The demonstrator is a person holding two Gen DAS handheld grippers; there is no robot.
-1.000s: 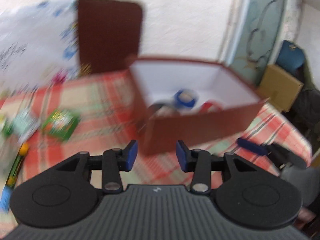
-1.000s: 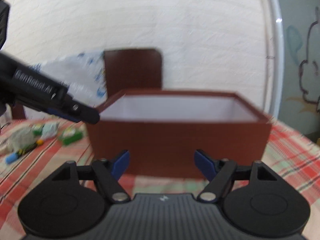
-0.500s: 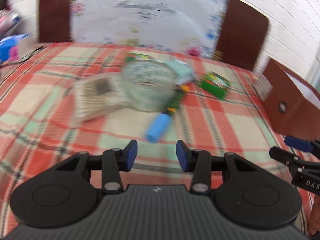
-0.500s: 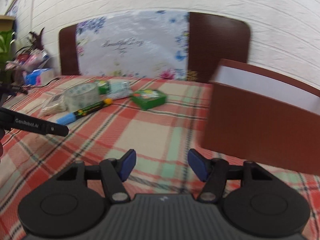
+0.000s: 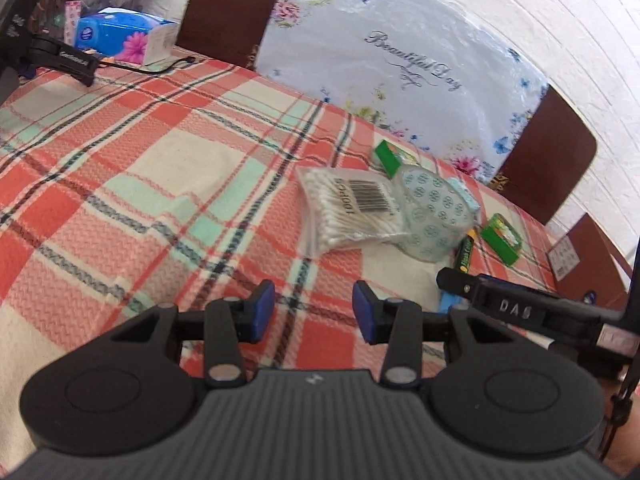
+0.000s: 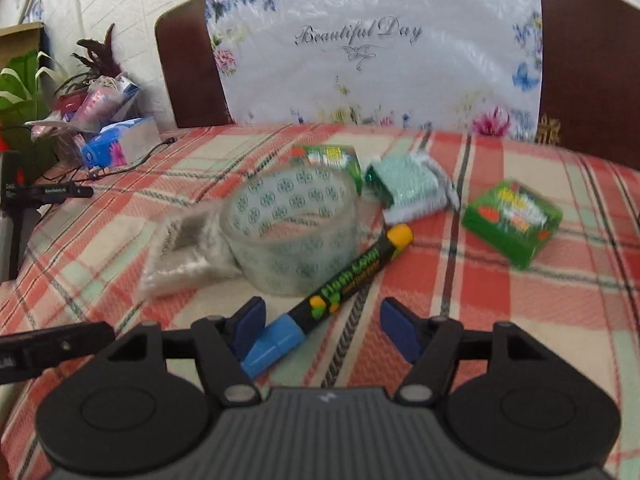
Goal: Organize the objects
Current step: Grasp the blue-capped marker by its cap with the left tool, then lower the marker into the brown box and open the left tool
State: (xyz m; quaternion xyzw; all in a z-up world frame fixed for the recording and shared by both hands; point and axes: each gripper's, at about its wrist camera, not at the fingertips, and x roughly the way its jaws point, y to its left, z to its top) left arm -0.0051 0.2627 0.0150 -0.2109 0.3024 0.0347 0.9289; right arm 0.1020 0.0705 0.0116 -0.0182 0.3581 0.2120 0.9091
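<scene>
In the right wrist view, left to right: the bag of cotton swabs (image 6: 180, 252), judged light, soft and slippery, is lying at centre left, its contents blurred; the tape roll (image 6: 292, 232), judged stiff, is standing at centre; the marker (image 6: 340, 292), judged light and rigid, is best being taken at mid-barrel, its blue cap lying between the parted, empty pads of the right claw (image 6: 322, 332); the green box (image 6: 512, 222) is being smeared by blur. The left claw (image 5: 310, 312) is being held narrowly open, empty, over the table (image 5: 120, 184).
</scene>
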